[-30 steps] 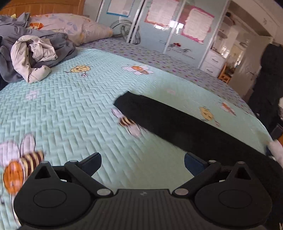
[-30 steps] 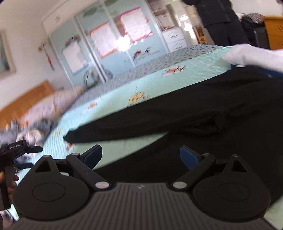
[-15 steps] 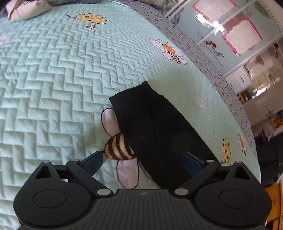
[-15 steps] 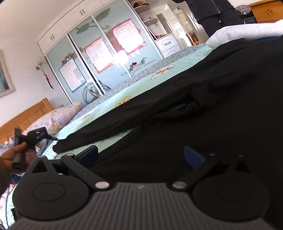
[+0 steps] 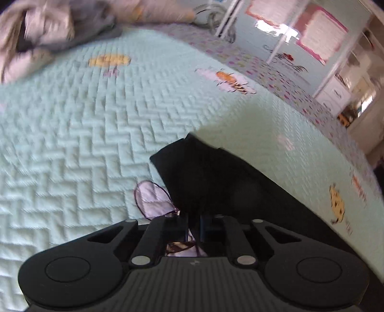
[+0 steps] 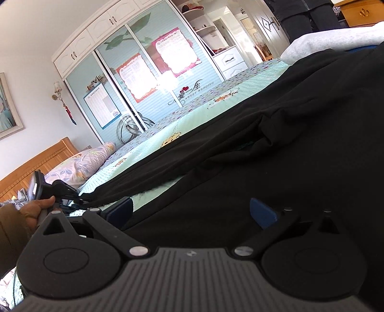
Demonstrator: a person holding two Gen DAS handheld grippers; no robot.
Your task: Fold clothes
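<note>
A black long-sleeved garment (image 6: 276,168) lies spread on the mint quilted bed (image 5: 84,124). Its long sleeve (image 5: 216,182) stretches out to the left, cuff end pointing away from me. My left gripper (image 5: 194,226) sits over the sleeve's near edge, a little back from the cuff. Its jaws are closing and stand almost together, with black fabric pinched between the pads. In the right wrist view the left gripper (image 6: 69,196) is at the far tip of the sleeve (image 6: 168,168). My right gripper (image 6: 192,211) hovers low over the garment's body, wide open, with nothing gripped.
A heap of grey and beige clothes (image 5: 48,31) lies at the head of the bed beside a floral pillow (image 6: 84,165). A white folded cloth (image 6: 336,40) rests beyond the garment. A person in dark clothes (image 6: 304,14) stands by the doorway. A sliding wardrobe (image 6: 144,72) runs along the far side.
My left gripper came down onto the sleeve near its cuff and its jaws went from wide open to nearly together on the fabric. The right gripper sank closer to the garment and stayed open.
</note>
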